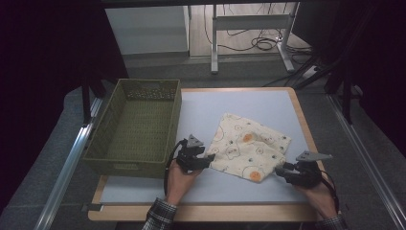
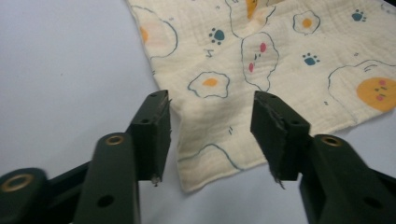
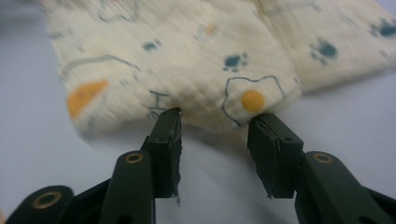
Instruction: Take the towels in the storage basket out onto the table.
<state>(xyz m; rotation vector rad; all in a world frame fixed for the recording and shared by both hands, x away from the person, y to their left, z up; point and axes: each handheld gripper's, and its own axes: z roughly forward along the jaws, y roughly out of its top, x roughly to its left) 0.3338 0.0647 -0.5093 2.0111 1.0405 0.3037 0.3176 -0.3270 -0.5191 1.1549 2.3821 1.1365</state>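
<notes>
Reaching both spread-fingered, empty grippers, left (image 1: 207, 158) and right (image 1: 280, 168), toward the cream egg-printed muslin cloth (image 1: 249, 146) at centre frame, we judge pinching its near corners comes next.

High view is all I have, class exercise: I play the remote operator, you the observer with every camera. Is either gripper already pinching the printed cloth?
Observer: No. In the left gripper view the left gripper stands open, its jaws either side of a corner of the cloth.
Operator: And the other one?
Observer: The right gripper is open too, its jaw tips just short of a bunched edge of the cloth.
Operator: What is the print, close up?
Observer: Fried eggs with orange yolks, small blue paw prints, and round orange faces.
</notes>
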